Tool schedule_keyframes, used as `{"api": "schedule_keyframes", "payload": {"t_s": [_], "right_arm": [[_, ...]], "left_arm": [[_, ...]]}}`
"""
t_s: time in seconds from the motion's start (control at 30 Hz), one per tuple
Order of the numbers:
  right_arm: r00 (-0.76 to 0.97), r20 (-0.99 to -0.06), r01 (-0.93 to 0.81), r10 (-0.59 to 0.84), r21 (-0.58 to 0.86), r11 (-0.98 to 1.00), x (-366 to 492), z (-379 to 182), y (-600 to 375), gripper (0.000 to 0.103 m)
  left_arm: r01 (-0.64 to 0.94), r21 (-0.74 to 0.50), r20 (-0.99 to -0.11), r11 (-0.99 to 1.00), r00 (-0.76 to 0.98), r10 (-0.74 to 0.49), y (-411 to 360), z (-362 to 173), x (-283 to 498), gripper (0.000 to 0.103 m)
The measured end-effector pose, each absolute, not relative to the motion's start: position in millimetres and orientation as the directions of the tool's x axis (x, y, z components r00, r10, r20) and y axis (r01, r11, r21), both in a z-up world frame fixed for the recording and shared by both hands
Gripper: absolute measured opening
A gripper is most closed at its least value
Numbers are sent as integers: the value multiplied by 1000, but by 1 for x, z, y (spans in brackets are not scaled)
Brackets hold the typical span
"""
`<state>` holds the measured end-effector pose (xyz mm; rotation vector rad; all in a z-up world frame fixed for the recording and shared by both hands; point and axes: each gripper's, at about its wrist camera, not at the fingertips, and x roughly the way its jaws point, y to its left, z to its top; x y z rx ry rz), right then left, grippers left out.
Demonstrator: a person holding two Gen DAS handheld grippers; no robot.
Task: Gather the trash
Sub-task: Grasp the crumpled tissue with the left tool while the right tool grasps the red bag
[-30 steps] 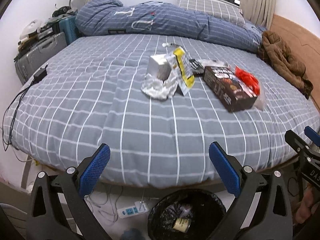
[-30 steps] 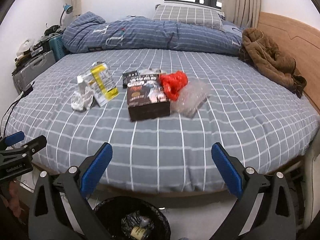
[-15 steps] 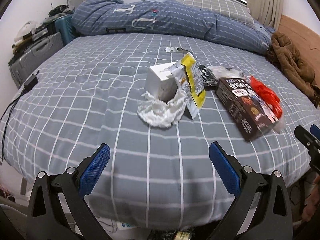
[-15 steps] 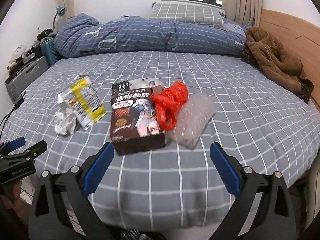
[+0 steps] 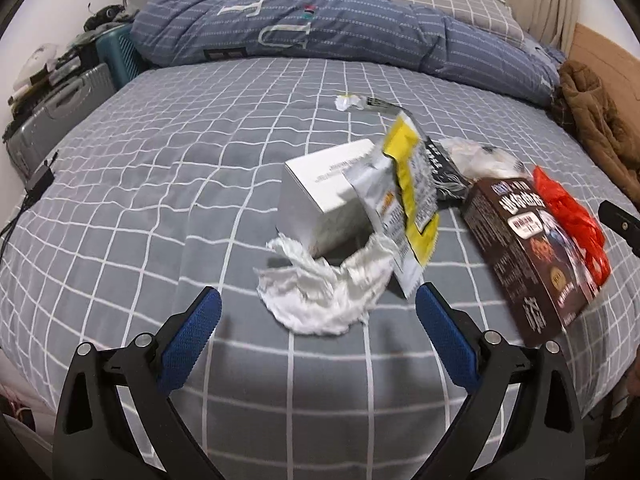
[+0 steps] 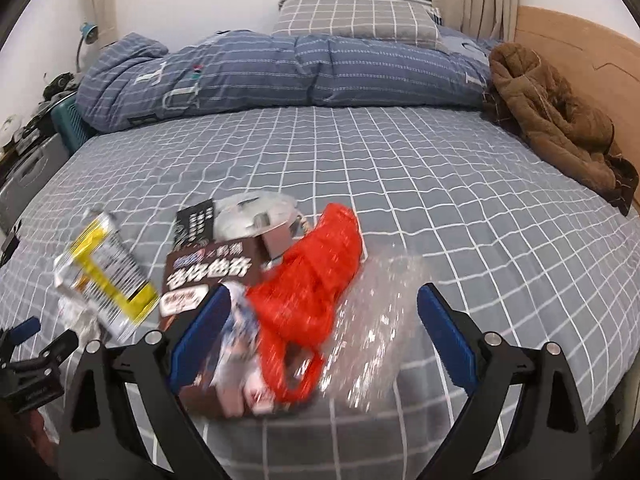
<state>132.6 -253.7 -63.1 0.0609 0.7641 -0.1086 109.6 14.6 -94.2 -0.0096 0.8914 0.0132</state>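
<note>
A grey bed sheet with a white grid (image 5: 120,208) is strewn with trash, none yet collected; the reach is judged to be the step in hand. In the right wrist view the right gripper (image 6: 320,312), jaws wide, just been closing slightly and holding nothing, straddles a crumpled red plastic bag (image 6: 316,276) lying on a dark brown printed carton (image 6: 208,272). The left gripper (image 5: 318,312), wide open and empty, is near a crumpled white tissue (image 5: 324,288). Lowering and closing is called for next.

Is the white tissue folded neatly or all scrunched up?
Scrunched up. The white tissue lies in a wrinkled, ragged heap on the bed, against the white box.
</note>
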Motion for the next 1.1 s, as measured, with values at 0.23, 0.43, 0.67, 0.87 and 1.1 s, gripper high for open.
{"api": "schedule_keyframes", "payload": {"t_s": [0.23,0.43,0.67,0.87,1.1], "right_arm": [[666,-744,109,-54,26,994,163,-80,-261,72],[621,-783,97,-29,40,995,174,-98,-265,52],[583,-812,70,-7,41,997,176,-110,-260,23],[599,-801,74,-15,36,997,174,-107,-260,12],[660,-751,68,-22,30,997,165,-82,-256,12]], "left_arm": [[-2,20,-803,1000,596,17,12,-109,130,78],[16,4,-826,1000,564,-6,11,-120,136,41],[26,15,-833,1000,554,-2,8,-125,135,25],[27,11,-832,1000,554,-6,9,-122,131,19],[21,1,-808,1000,589,-12,11,-98,123,18]]}}
